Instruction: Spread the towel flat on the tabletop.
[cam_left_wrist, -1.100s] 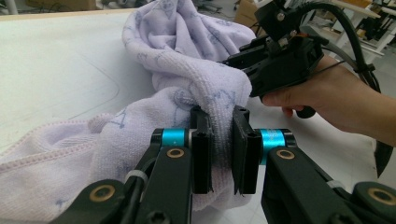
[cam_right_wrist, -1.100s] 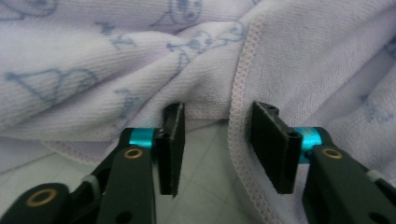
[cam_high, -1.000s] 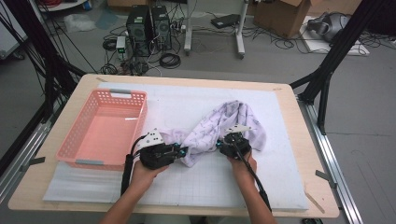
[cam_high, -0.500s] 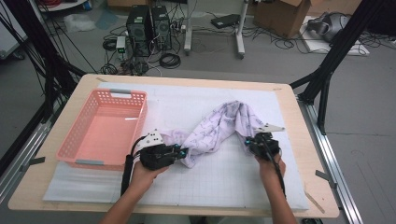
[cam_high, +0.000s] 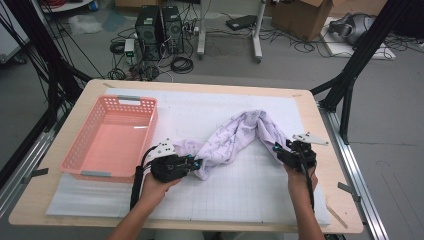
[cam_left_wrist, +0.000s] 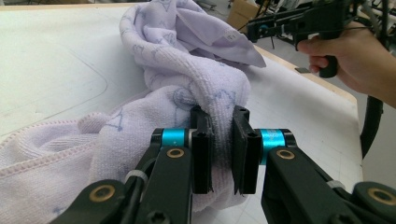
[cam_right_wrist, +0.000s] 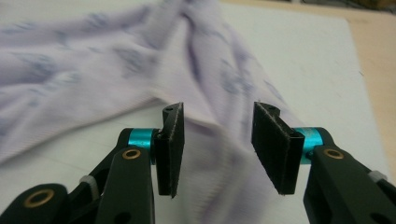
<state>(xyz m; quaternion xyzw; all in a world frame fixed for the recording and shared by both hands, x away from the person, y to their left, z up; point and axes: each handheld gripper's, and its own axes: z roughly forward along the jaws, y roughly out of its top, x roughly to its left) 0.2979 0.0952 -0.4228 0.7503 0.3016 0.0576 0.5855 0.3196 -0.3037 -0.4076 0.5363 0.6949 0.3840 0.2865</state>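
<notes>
A lavender printed towel (cam_high: 240, 135) lies bunched in an arch on the white gridded mat (cam_high: 240, 195). My left gripper (cam_high: 196, 163) is shut on the towel's near left end; in the left gripper view its jaws (cam_left_wrist: 219, 126) pinch a thick fold of the towel (cam_left_wrist: 187, 79). My right gripper (cam_high: 276, 151) sits at the towel's right end. Its jaws (cam_right_wrist: 217, 126) have just been opening and stand apart, with the towel (cam_right_wrist: 93, 70) lying between and below them, untouched by the pads. The right gripper (cam_left_wrist: 299, 21) also appears far off in the left gripper view, held by a hand.
A pink plastic basket (cam_high: 145, 135) stands on the mat at the left, close to my left gripper. The wooden table edge (cam_high: 330, 150) runs just right of my right gripper. Beyond the table are computer towers, cables and black frame legs on the floor.
My right gripper moved rightward from the towel's middle to its right end, drawing the cloth out that way, and its jaws opened. The left gripper kept still, holding the towel.
</notes>
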